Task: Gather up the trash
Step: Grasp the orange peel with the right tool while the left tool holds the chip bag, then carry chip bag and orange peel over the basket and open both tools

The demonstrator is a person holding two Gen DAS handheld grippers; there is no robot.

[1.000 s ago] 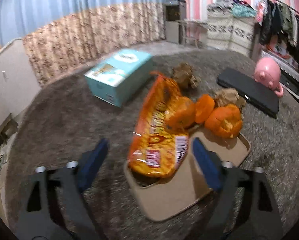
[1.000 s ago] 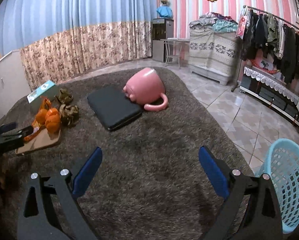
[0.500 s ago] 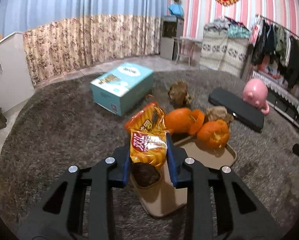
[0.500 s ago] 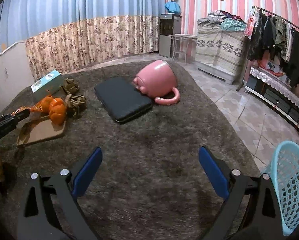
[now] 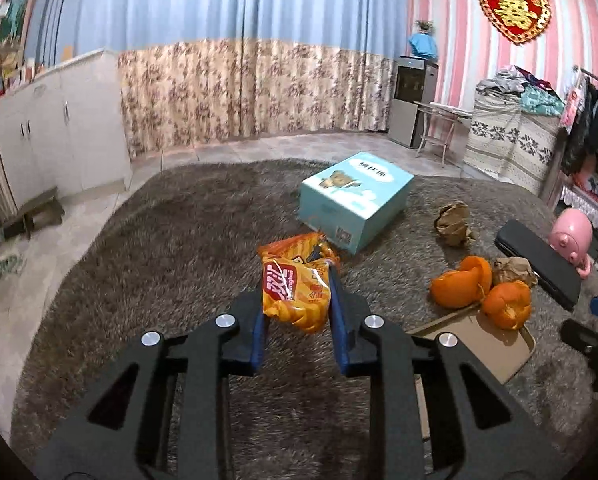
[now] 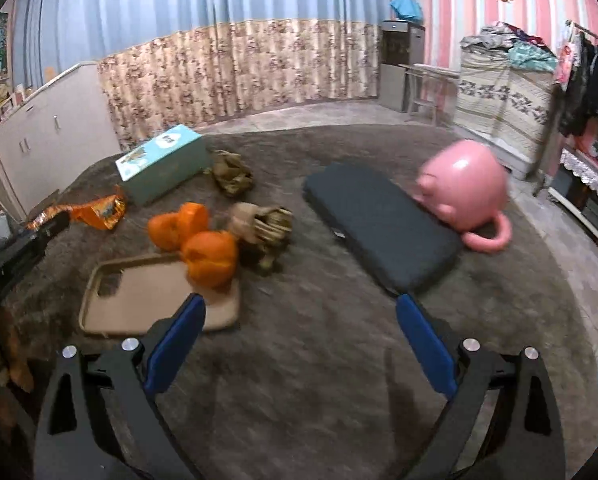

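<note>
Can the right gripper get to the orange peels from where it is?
Probably yes. The right gripper is open and empty, and the orange peels lie just ahead to its left, half on the tan tray, with only bare carpet between.

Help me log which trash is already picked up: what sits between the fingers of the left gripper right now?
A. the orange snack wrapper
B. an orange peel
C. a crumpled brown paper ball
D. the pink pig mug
A: the left gripper has its blue fingers closing on the orange snack wrapper, lifted off the carpet, while the orange peels lie beside the tan tray.
</note>
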